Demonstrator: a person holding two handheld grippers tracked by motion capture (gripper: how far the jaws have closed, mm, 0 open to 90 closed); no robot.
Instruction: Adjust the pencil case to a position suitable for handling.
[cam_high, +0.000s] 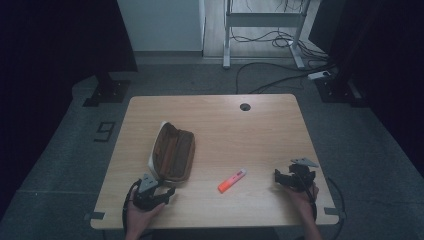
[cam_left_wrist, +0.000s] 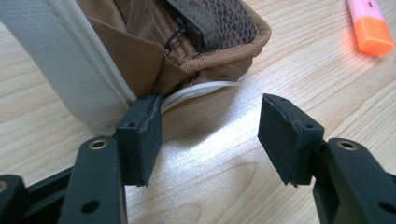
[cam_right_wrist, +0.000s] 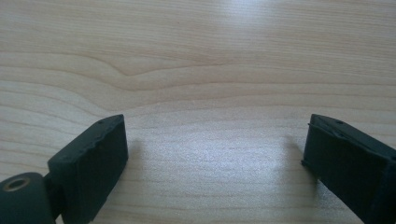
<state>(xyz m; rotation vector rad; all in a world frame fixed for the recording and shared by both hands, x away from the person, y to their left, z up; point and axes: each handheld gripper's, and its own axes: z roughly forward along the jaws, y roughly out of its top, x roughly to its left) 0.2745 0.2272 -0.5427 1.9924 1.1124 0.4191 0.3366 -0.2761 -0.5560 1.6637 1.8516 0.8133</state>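
- The pencil case (cam_high: 172, 152) lies open on the left half of the tabletop (cam_high: 260, 125), its near end close to the front edge; it is brown fabric with a pale outer shell and a mesh pocket inside.
- It looks light and soft: the cloth walls would likely fold under a squeeze, so a hold on the stiffer zipped rim or the pale shell should serve better than a pinch of loose fabric.
- The marker (cam_high: 231, 180), orange with a pink cap, lies near the front edge, between the case and the right gripper, touching neither. It looks light, rigid and smooth; it may roll, so a hold across the middle of the barrel seems safest.
- The left gripper (cam_high: 155, 192) sits at the front-left of the tabletop, at the near end of the case. Its jaws are spread wide and grasp nothing. In the left gripper view one fingertip (cam_left_wrist: 140, 135) sits right at the pale shell (cam_left_wrist: 70, 56) beside a loose white zipper strip (cam_left_wrist: 201, 88); the other stands apart over bare wood.
- The right gripper (cam_high: 290, 177) rests near the front-right corner, well apart from the marker. Its jaws are released wide, with bare tabletop between them.
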